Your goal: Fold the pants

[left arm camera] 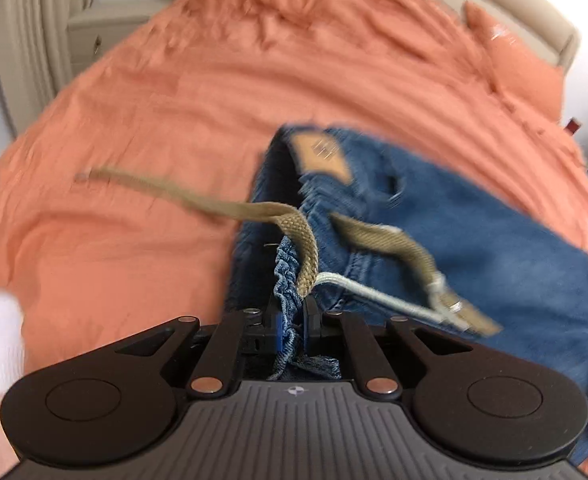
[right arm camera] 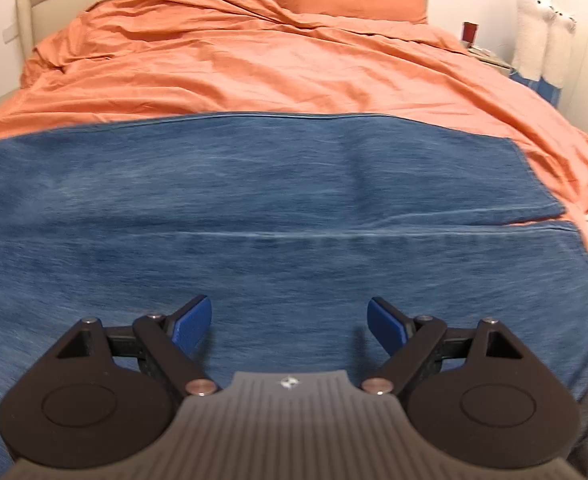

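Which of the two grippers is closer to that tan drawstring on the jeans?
Left. The left gripper is clamped on the jeans waistband right beside the tan drawstring. The right gripper hangs open over the legs; no drawstring shows there.

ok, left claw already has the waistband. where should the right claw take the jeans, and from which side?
Probably the hem end of the near leg: the jeans lie flat with both legs side by side, so mid-leg offers no edge to pinch. The right claw is open over flat denim; slide it right and come in from the hem side, one finger under the edge. The left claw holds the gathered waistband.
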